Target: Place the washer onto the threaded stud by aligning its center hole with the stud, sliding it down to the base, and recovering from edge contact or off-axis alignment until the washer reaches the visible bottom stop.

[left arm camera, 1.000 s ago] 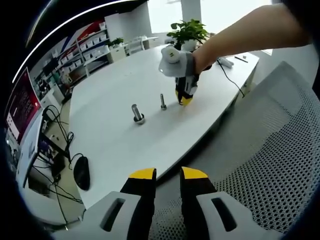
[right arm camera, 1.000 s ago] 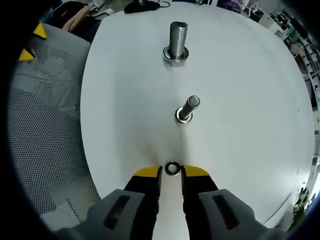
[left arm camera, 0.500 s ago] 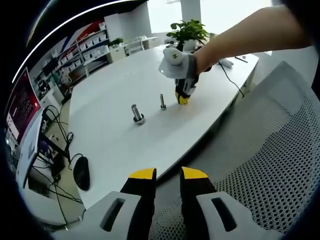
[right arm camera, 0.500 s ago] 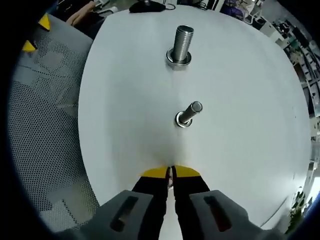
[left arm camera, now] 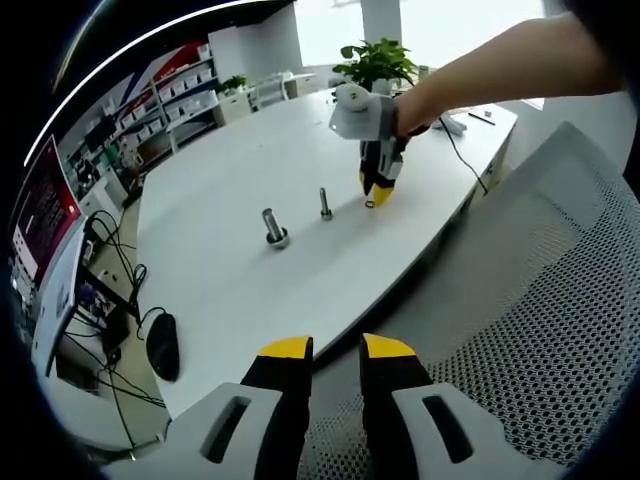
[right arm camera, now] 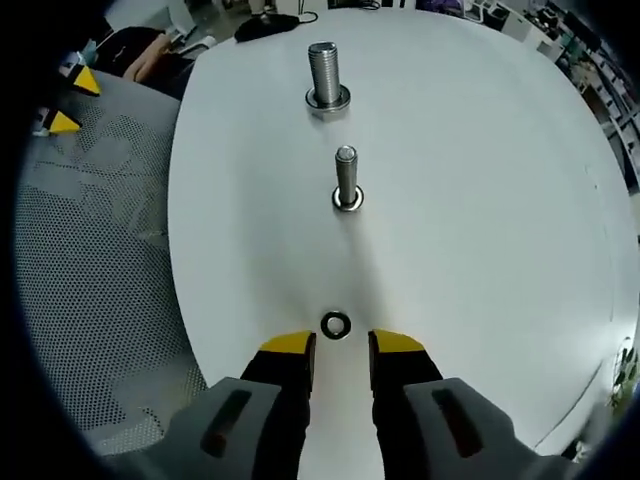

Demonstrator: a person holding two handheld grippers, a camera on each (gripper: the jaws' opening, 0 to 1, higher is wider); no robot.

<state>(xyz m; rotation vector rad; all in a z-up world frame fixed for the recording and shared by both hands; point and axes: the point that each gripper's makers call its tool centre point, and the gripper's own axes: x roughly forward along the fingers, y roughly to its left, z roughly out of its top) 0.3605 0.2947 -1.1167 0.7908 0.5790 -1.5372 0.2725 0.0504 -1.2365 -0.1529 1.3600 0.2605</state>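
Since half-second before, right gripper (right arm camera: 335, 345) reopened and backed off; washer (right arm camera: 335, 325) apparently lay flat just ahead, lower centre; small stud (right arm camera: 346, 180) upright beyond, mid-frame.

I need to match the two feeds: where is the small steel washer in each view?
Left gripper view: small steel washer on the white table, just below the right gripper.
Right gripper view: low centre, just ahead of the gripper.
Shared landmark: thin threaded stud.
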